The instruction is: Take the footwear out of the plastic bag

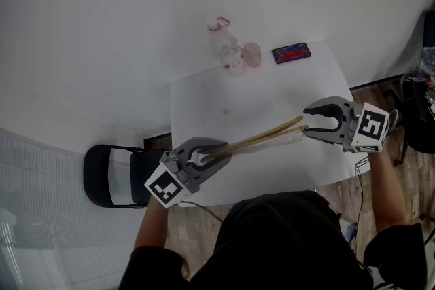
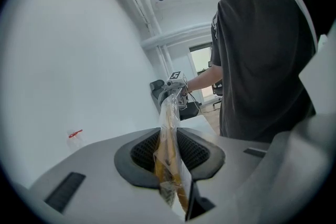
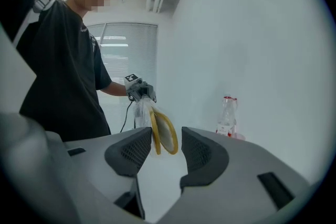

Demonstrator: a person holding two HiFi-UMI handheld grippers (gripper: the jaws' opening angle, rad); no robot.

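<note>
While left claw (image 1: 207, 154) pinches plastic bag (image 2: 169, 128), footwear (image 1: 262, 137) sits inside wide right claw (image 1: 314, 120).

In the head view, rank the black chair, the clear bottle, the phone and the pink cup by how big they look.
1. black chair
2. clear bottle
3. phone and pink cup: too alike to rank
</note>
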